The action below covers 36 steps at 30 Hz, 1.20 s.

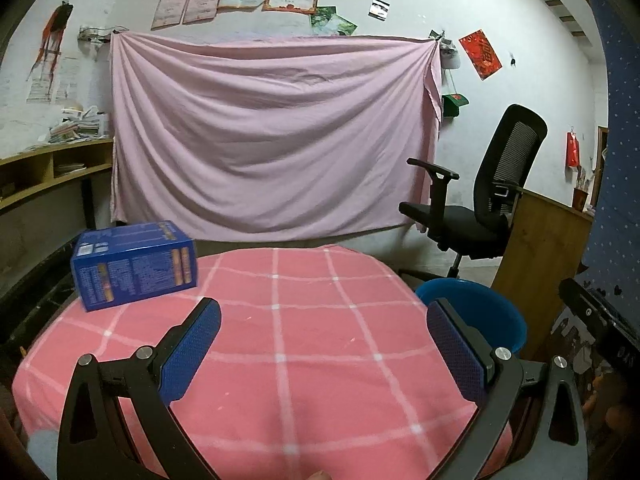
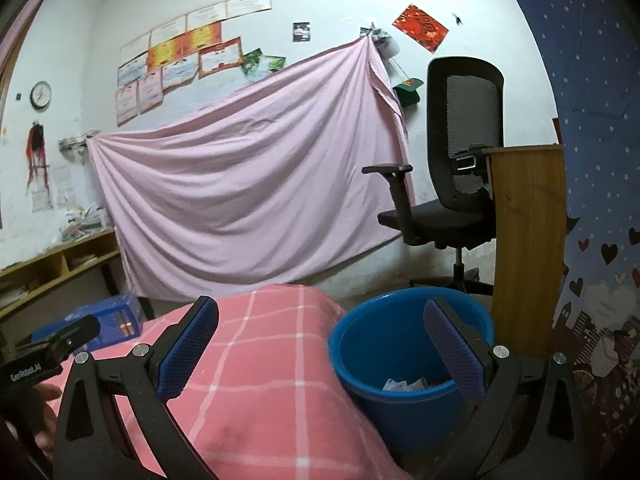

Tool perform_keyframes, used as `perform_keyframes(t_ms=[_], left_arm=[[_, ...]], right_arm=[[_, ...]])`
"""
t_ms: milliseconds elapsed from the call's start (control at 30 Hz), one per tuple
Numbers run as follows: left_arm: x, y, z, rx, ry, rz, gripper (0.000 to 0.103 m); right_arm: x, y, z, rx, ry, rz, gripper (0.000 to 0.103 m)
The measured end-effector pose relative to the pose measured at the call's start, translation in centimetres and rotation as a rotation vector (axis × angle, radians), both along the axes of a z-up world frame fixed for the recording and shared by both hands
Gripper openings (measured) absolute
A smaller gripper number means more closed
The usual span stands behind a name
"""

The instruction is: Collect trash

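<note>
Here, both grippers, the left gripper and the right gripper, are being held wide open and empty, while the blue box, lengthwise across the pink checked table, is being left nearer the left one, opposite the blue bin.

My trash: a blue box w/ small print and orange strips on its sides. It lies on its long side, closed, near the far left edge of my table, on the pink checked cloth. Blue round bin stands upright on the floor just beside the table's right edge, mouth open upward. Inside, at the bottom: white crumpled scraps and sth red, too small to tell what. Box and bin well apart.
</note>
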<state>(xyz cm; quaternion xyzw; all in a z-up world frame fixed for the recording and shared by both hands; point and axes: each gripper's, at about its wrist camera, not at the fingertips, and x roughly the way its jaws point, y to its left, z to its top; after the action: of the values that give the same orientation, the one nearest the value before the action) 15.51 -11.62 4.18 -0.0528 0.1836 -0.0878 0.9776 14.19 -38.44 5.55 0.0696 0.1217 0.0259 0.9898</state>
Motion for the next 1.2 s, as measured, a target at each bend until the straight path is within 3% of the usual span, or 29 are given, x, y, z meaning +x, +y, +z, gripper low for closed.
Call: perform_keyframes(t_ms=[600,1200], left_arm=[[-5.1,3.9,-0.8,0.005,-0.008,0.039,0.101],[-9.4,5.0,-2.6,0.049,-0.068,0.105,0.101]], right_arm=[[-5.4,4.5,0.2,-0.074,-0.053,-0.034,0.103],[-9.3,7.3,-1.5,-0.121,-0.103,-0.067,0.103]])
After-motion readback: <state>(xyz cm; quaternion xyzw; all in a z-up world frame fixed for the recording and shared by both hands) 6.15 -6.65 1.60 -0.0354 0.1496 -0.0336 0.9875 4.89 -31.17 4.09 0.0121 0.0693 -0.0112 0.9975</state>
